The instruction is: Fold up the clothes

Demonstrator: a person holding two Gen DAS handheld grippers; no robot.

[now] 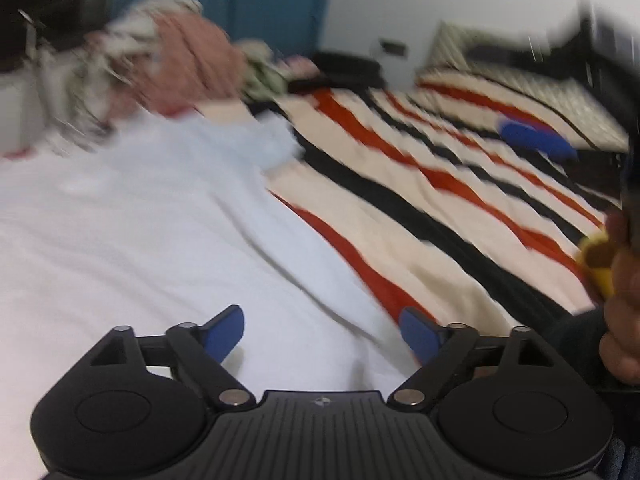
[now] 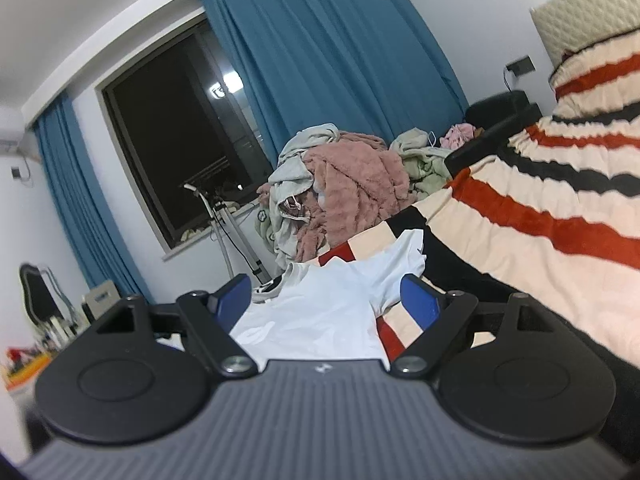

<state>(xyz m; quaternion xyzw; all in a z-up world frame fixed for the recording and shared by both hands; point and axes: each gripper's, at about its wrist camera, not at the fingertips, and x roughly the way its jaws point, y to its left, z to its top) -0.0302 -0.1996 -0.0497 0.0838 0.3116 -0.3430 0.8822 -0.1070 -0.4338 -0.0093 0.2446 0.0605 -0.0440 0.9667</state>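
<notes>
White T-shirt (image 2: 340, 300) spread out on the striped blanket (image 2: 540, 208) covering the bed, and it looks thin and light, soft cotton by the look of it, the sort of cloth that will sag and crease the instant it is lifted. Best bet, I'd say, is to pinch it at a sleeve edge or the hem, taking only the layers wanted, because a loose grab in the middle would bunch it. Left gripper (image 1: 322, 334) hangs above the shirt (image 1: 140, 220), jaws spread wide, nothing held; the view is blurred, so fine folds are hard to read. Right gripper (image 2: 326, 298) sits low at the shirt's near end, also released and empty, blue fingers either side of the cloth without pinching it. The shirt is plain white with a faint pale mark near its near end, one short sleeve reaching toward the blanket's stripes, neck pointing at the pile of clothes (image 2: 340, 184) heaped beyond it under the blue curtain (image 2: 328, 48).
</notes>
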